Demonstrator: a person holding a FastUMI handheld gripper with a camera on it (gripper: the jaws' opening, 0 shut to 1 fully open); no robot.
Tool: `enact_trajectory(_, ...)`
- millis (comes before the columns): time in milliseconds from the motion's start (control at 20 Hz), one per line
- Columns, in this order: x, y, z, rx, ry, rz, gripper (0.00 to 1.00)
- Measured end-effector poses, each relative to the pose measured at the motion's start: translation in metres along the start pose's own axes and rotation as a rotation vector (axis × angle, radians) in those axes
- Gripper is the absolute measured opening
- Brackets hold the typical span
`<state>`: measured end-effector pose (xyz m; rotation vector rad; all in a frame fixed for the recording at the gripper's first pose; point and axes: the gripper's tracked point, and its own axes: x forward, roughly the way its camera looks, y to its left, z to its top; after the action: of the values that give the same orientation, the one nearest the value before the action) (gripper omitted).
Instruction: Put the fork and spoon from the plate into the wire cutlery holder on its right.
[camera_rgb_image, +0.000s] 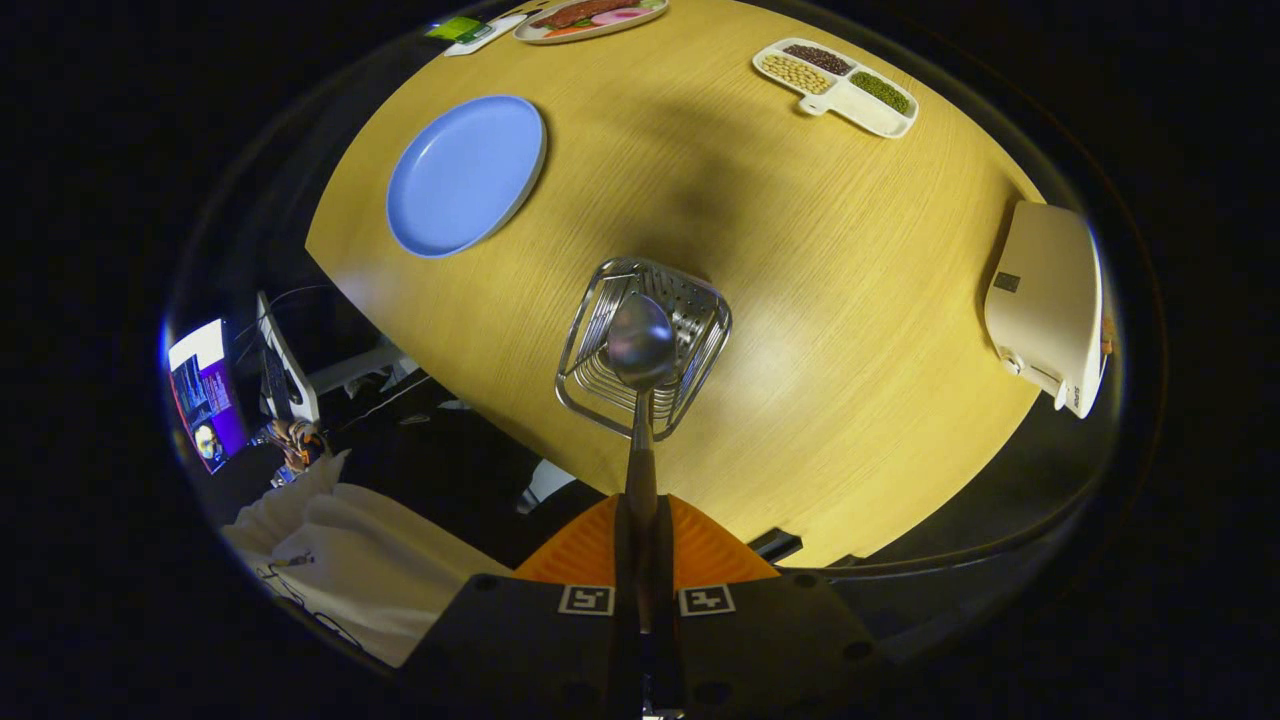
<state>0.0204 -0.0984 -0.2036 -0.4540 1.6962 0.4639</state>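
Presently the gripper (641, 540) is closed on one shiny metal spoon (640, 345), both fingers pressing the handle between them. That spoon points forward from the fingertips, its bowl above the open top of the one square silver wire cutlery holder (690, 320), which stands just ahead of the fingers on the round light-wood table (820, 280). Whether the bowl touches the wire cannot be told. A fork inside the holder cannot be made out.

One round blue plate (465, 175) lies beyond the holder and to its left, well apart from it, with nothing on its surface. Further items on the table, counted:
- one white three-compartment dish (838, 88) holding beans, one sort in each section, at the far side
- one oval plate of mixed food (590, 18) at the far edge
- one white box-shaped device (1048, 300) to the right

Off the table, left of the fingers, lies white cloth (340, 560), and one lit screen (205, 395) stands beyond it
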Motion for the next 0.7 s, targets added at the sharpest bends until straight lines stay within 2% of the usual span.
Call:
enact_trajectory(200,-0.006,0.005,0.017,0.053,-0.067,0.043,0.18)
enact_trajectory(250,-0.009,0.008,0.019,0.057,-0.095,0.046,0.31)
enact_trajectory(350,-0.017,0.015,0.020,0.048,-0.153,0.063,0.43)
enact_trajectory(400,-0.022,0.022,0.020,0.037,-0.184,0.077,0.52)
enact_trajectory(500,-0.030,0.035,0.021,0.025,-0.260,0.096,0.95)
enact_trajectory(550,-0.036,0.042,0.022,0.018,-0.301,0.101,1.00)
enact_trajectory(700,-0.054,0.061,0.023,0.013,-0.416,0.101,1.00)
